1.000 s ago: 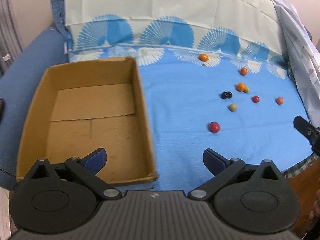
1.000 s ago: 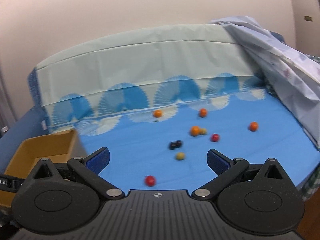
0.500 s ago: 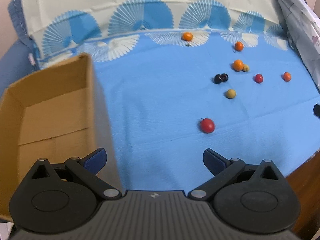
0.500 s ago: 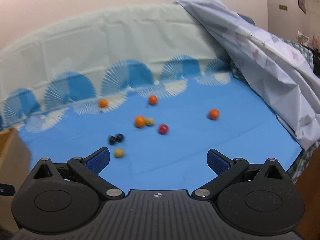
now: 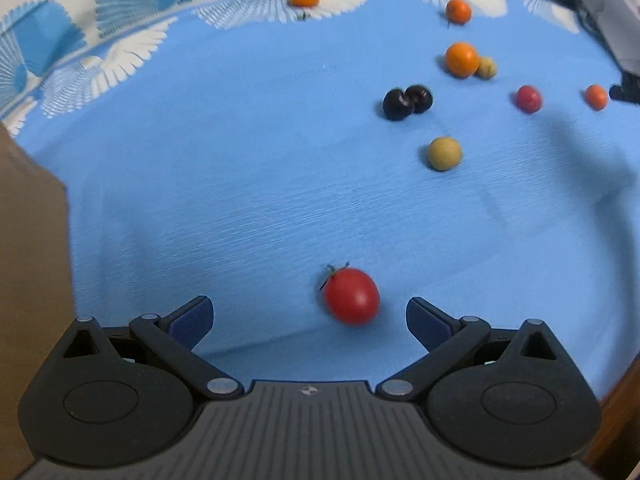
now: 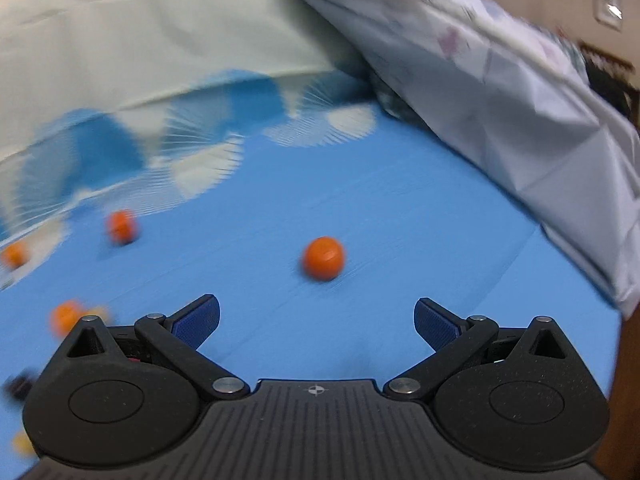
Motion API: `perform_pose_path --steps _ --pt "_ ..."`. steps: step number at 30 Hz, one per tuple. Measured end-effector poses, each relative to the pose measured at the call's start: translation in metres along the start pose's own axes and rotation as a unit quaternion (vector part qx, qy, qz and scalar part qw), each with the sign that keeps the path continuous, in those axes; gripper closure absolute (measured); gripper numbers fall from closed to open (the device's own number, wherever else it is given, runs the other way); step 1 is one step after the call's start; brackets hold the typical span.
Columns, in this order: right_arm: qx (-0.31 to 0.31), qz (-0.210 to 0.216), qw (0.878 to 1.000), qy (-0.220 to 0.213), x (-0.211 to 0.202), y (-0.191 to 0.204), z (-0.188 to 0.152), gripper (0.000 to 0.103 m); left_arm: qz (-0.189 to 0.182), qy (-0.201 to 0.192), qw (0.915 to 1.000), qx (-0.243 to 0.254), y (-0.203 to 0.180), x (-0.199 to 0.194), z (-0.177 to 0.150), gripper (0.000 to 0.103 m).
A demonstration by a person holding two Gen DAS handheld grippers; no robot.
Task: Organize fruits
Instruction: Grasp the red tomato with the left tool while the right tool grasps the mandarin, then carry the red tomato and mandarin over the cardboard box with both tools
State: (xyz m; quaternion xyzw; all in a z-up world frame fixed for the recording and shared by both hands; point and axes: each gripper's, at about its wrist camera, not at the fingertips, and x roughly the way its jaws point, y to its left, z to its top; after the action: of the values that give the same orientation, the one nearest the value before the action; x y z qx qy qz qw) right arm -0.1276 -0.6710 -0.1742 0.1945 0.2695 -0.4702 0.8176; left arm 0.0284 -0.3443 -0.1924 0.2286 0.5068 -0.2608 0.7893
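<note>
Small fruits lie scattered on a blue cloth (image 5: 240, 168). A red cherry tomato (image 5: 351, 295) sits just ahead of my open left gripper (image 5: 309, 316), slightly right of its middle and touching neither finger. Farther off lie a tan fruit (image 5: 444, 153), two dark fruits (image 5: 407, 102), a big orange fruit (image 5: 461, 59) and a small red one (image 5: 528, 98). In the right wrist view my right gripper (image 6: 317, 320) is open above the cloth, with an orange fruit (image 6: 323, 257) a short way ahead of it. The cardboard box (image 5: 32, 264) shows only as a wall at the far left.
A pale crumpled sheet (image 6: 500, 80) is heaped along the right side of the cloth. A patterned fabric backdrop (image 6: 140, 60) rises behind. More orange fruits (image 6: 122, 226) lie to the left in the blurred right wrist view. The table edge (image 5: 624, 392) drops away at lower right.
Both grippers have moved forward and down toward the cloth. The left one has swung right, away from the box, closing on the red tomato. The right one has swung right toward the lone orange fruit.
</note>
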Motion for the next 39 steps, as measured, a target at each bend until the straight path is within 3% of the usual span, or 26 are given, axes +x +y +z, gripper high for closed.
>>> perform_pose_path --steps 4,7,10,11,12,13,14,18,23,29,33,39 --pt "0.006 -0.029 0.999 0.03 0.07 -0.005 0.015 0.001 0.004 0.021 0.9998 -0.001 -0.003 0.024 0.002 0.0" --pt "-0.006 -0.041 0.997 0.057 0.105 -0.004 0.015 0.001 -0.012 0.012 0.9996 -0.023 0.003 0.029 0.0 0.0" --pt "-0.03 -0.043 0.998 0.021 0.11 0.0 0.007 0.003 -0.015 0.008 0.9996 -0.023 0.005 0.03 0.0 0.002" --pt "-0.035 -0.039 0.999 0.01 0.108 0.0 0.005 0.011 -0.016 0.006 0.9995 -0.026 0.005 0.027 -0.001 0.007" --pt "-0.038 -0.03 0.999 -0.001 0.103 0.001 0.003 0.038 -0.021 -0.002 0.9993 -0.03 0.006 0.021 -0.003 0.025" --pt "-0.049 -0.023 0.998 -0.011 0.097 0.003 0.001 0.056 -0.026 -0.013 0.9991 -0.029 0.006 0.015 -0.003 0.056" --pt "-0.065 -0.015 0.998 -0.011 0.093 0.006 0.0 0.066 -0.033 -0.015 0.9991 -0.023 0.002 0.008 -0.001 0.071" --pt "-0.055 0.013 0.998 -0.001 0.075 0.004 0.002 0.066 -0.038 -0.025 0.9985 -0.029 0.007 -0.005 -0.001 0.07" --pt "-0.044 0.067 0.997 -0.02 0.013 0.007 -0.003 0.066 -0.03 -0.064 0.9971 -0.029 0.019 -0.044 -0.007 0.07" --pt "-0.056 0.153 0.986 -0.045 -0.106 0.024 -0.02 0.066 -0.028 -0.114 0.9925 -0.035 0.047 -0.127 -0.031 0.07" --pt "-0.066 0.221 0.972 -0.038 -0.192 0.045 -0.039 0.066 -0.012 -0.132 0.99 -0.047 0.073 -0.178 -0.062 0.07" --pt "-0.109 0.31 0.944 -0.024 -0.302 0.089 -0.076 0.066 0.012 -0.129 0.9884 -0.079 0.125 -0.23 -0.121 0.07"
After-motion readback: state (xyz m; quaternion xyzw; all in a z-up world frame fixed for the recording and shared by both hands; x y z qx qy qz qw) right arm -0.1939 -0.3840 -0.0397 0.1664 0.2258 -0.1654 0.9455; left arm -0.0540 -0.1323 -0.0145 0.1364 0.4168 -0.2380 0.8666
